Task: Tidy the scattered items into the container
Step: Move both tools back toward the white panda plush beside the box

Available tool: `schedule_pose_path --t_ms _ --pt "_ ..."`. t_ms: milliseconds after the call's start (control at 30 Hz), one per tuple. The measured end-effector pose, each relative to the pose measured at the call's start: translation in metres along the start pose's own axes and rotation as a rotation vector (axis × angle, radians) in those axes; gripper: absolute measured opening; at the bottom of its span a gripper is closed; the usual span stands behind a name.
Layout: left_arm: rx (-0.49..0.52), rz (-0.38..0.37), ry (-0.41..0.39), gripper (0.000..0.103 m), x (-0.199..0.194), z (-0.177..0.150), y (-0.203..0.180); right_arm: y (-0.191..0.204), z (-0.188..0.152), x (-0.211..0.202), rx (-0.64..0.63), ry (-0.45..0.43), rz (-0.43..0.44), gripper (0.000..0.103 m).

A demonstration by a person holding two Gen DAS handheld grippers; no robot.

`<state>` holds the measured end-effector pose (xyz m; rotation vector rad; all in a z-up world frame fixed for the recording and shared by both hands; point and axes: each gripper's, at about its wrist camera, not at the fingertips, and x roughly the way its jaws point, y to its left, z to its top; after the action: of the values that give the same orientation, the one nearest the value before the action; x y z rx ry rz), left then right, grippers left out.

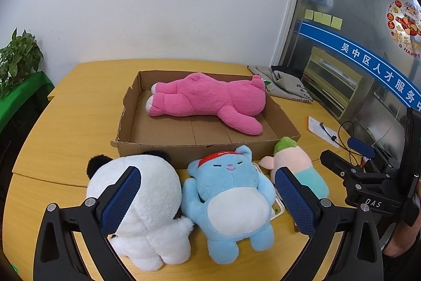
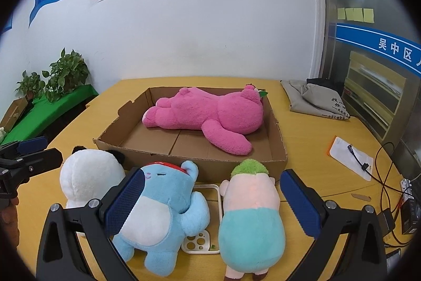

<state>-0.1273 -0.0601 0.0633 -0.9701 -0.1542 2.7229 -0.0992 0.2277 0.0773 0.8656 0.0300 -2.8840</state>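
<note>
A shallow brown cardboard tray [image 1: 136,107] on the yellow wooden table [image 1: 65,123] holds a large pink plush bear [image 1: 210,102] lying on its side. Just in front of the tray lie a white panda plush [image 1: 142,204], a light-blue plush cat with red cap [image 1: 231,199] and a green-haired pink plush doll [image 2: 250,215]. The left gripper [image 1: 208,199] is spread wide above panda and cat, gripping nothing; the right gripper [image 2: 210,202] is likewise spread over cat and doll. Only the right view shows the white phone case [image 2: 202,241] between them.
</note>
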Motion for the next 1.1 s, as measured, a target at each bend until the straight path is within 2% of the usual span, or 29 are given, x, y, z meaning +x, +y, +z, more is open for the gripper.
schedule_pose_path --t_ms 400,600,767,1100 --pt "-0.020 -0.001 0.022 0.103 0.007 -0.003 0.014 0.002 -0.004 0.007 -0.003 0.025 0.009 0.103" --pt "-0.045 0.013 0.045 0.103 0.011 -0.007 0.036 0.016 -0.004 0.011 -0.014 0.033 0.030 0.103" --pt "-0.104 0.032 0.071 0.103 0.018 -0.016 0.070 0.037 -0.006 0.017 -0.031 0.044 0.084 0.103" --pt "-0.212 0.041 0.139 0.103 0.041 -0.035 0.136 0.116 -0.030 0.040 -0.130 0.126 0.287 0.103"
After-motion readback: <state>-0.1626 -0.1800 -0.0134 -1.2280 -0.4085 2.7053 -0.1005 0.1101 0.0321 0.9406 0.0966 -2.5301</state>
